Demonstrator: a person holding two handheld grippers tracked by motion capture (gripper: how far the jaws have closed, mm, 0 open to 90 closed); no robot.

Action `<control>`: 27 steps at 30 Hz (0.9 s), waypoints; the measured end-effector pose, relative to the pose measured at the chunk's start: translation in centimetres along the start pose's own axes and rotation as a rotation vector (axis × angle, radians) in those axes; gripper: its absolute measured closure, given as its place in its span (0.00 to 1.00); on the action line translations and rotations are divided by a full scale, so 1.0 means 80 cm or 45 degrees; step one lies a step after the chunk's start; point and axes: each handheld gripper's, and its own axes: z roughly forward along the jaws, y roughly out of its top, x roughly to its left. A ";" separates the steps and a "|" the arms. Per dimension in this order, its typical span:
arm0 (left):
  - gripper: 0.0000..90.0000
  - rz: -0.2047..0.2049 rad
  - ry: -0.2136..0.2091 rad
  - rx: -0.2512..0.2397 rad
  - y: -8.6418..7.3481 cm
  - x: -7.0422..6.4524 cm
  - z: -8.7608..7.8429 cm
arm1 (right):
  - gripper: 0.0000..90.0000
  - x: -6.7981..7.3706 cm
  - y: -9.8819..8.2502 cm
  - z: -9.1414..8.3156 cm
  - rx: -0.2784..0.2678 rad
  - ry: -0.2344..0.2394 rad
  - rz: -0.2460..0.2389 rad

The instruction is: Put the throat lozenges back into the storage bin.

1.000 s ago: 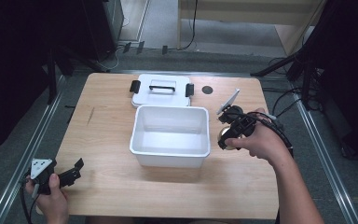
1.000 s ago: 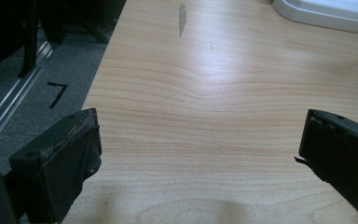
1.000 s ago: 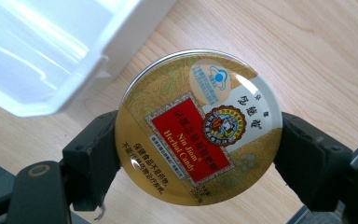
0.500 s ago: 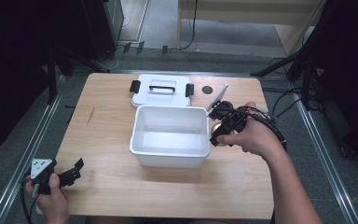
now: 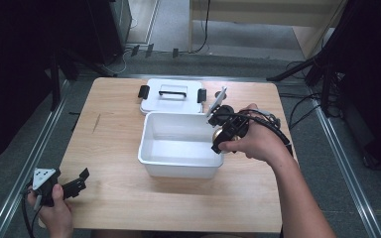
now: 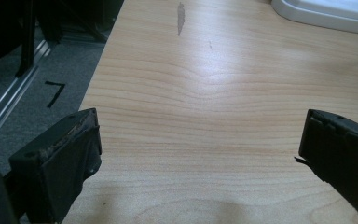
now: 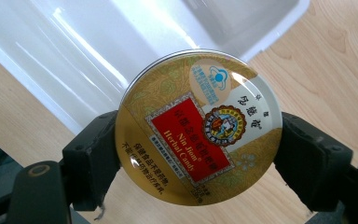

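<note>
Since the earlier frame the right gripper has shifted left from right of centre to the white bin's right rim. Lower left: left gripper sits with jaws apart, nothing between them. Right-gripper jaws clamp the round candy tin edge-on, over the rim. Likely light, stiff, slick metal; hold across its full width. Lid lies behind the bin.

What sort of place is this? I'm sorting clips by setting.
Probably a lab or workshop set up for recording: a lone wooden table on grey carpet, metal floor rails alongside it, and loose cables trailing past dark equipment stands.
</note>
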 end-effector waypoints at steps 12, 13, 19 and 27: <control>0.00 -0.003 0.000 0.000 0.000 0.000 0.000 | 0.22 0.013 0.012 0.011 -0.081 0.021 -0.152; 0.00 -0.003 -0.001 0.000 0.000 0.000 0.000 | 0.22 0.014 0.013 0.012 -0.085 0.021 -0.169; 0.00 -0.005 -0.003 -0.002 0.000 0.000 0.000 | 0.22 0.019 0.017 0.019 -0.116 0.012 -0.285; 0.00 -0.003 -0.003 0.000 0.000 0.000 0.001 | 0.22 0.028 0.017 0.034 -0.158 -0.044 -0.511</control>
